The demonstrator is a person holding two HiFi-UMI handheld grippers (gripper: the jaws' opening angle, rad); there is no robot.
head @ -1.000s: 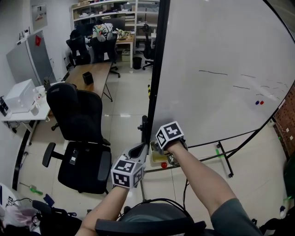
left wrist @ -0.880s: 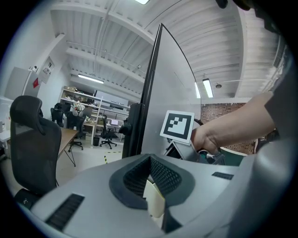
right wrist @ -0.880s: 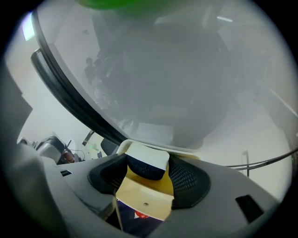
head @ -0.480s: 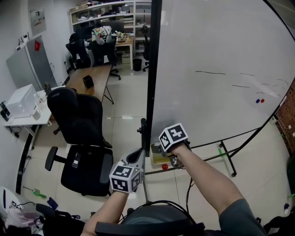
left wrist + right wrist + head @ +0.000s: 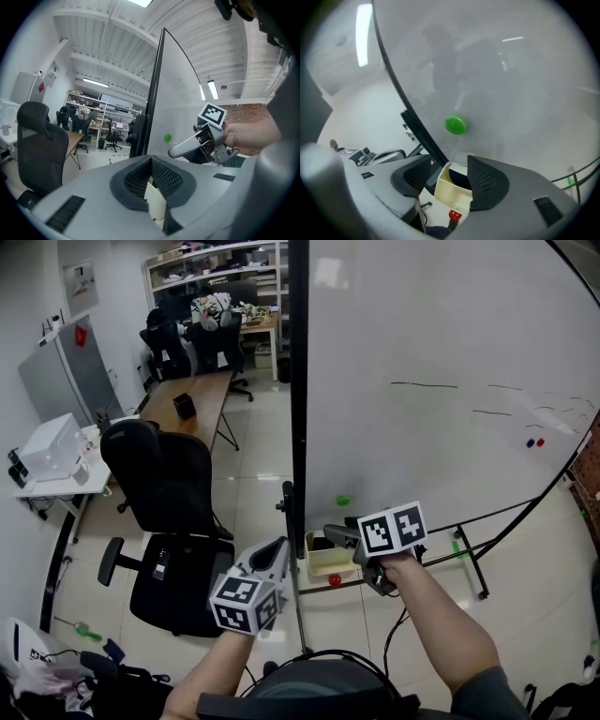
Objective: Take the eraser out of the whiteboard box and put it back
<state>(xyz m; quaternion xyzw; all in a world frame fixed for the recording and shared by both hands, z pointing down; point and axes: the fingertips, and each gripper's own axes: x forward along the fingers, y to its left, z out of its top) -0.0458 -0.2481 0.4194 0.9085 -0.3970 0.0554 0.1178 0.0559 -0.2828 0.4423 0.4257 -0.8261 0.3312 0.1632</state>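
Note:
The cream whiteboard box (image 5: 332, 562) hangs on the board's lower rail, close to the black side post. The dark eraser (image 5: 323, 544) lies inside it, also seen as a dark shape (image 5: 457, 180) in the box (image 5: 451, 194) in the right gripper view. My right gripper (image 5: 332, 533) hovers just above the box, tilted down at it. Its jaws have just been closing, but they still stand apart with nothing between them (image 5: 451, 164). My left gripper (image 5: 278, 552) waits left of the post, jaws a little apart (image 5: 151, 174), and a pale edge shows through the gap.
A green magnet (image 5: 343, 500) sticks to the whiteboard (image 5: 441, 352) above the box. A red magnet (image 5: 334, 578) sits under the box. The black post (image 5: 298, 427) stands between my two grippers. A black office chair (image 5: 169, 521) is at the left, with desks behind it.
My right gripper has lifted up out of the box and swung to the right, from steeply down to a flatter tilt. The left gripper has stayed put.

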